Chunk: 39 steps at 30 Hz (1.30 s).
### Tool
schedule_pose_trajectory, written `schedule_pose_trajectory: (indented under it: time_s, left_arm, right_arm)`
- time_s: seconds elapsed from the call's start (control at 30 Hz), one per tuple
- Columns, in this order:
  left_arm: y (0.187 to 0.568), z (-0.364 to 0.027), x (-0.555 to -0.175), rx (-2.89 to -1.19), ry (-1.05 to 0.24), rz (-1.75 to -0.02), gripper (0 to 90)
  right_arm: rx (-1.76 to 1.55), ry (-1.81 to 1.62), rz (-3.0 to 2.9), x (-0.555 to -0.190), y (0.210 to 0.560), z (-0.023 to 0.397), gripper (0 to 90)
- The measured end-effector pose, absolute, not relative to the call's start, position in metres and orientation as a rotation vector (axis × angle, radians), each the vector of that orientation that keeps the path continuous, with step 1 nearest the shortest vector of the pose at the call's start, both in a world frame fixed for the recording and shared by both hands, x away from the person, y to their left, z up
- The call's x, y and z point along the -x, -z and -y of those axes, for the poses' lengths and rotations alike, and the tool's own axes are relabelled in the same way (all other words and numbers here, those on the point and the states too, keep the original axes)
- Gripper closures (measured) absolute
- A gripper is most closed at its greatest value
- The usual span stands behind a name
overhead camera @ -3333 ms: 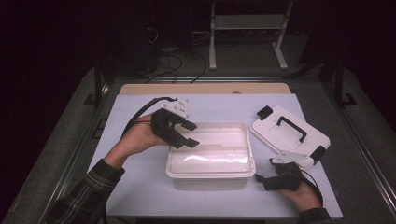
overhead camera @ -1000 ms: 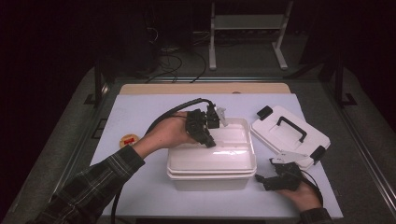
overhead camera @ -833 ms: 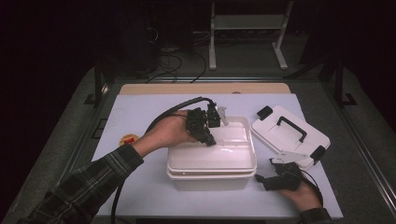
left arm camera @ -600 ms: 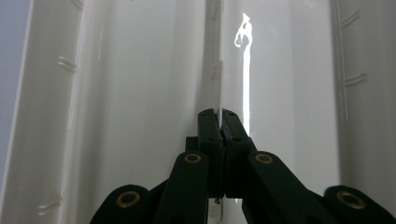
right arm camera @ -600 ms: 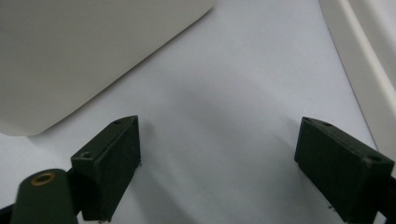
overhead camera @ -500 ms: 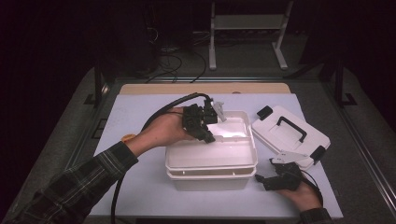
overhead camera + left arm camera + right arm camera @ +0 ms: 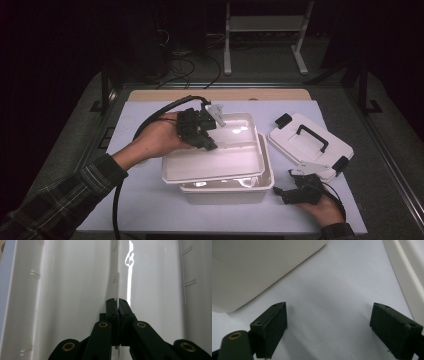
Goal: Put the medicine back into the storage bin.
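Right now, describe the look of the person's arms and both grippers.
The left gripper is black, with a grey three-cornered plate on top and a thick black cable looping back past the forearm. Its linkage arms carry brass-coloured pivot pins. That forearm wears a dark plaid sleeve. The right gripper is also black, with a grey plate, a thin cable and blocky rectangular jaw pads.

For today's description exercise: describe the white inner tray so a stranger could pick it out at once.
Start at the white sheet covering the table, then find the white tub at its middle. The inner tray hangs tilted just above it, pinched by the left gripper; unlike the lid, it has no black handle.
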<state>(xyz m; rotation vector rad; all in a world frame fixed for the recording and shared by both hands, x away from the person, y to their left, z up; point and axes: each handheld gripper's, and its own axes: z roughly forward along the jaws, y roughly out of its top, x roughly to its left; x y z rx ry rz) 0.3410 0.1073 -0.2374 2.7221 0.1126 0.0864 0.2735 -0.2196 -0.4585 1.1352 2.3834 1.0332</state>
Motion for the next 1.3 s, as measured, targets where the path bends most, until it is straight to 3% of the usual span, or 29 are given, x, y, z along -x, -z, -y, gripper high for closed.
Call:
schedule_pose_trajectory:
  time_s: [0.53,1.3]
  left_arm:
    - [0.235,-0.177,-0.336,-2.682,-0.133,-0.254,88.8]
    - [0.263,-0.278,-0.324,-2.611,-0.136,-0.556,88.8]
  right_arm:
    - [-1.136,-1.033,-2.382,-0.273,0.459,0.22,13.5]
    - [-1.135,-1.03,-2.384,-0.273,0.459,0.22,13.5]
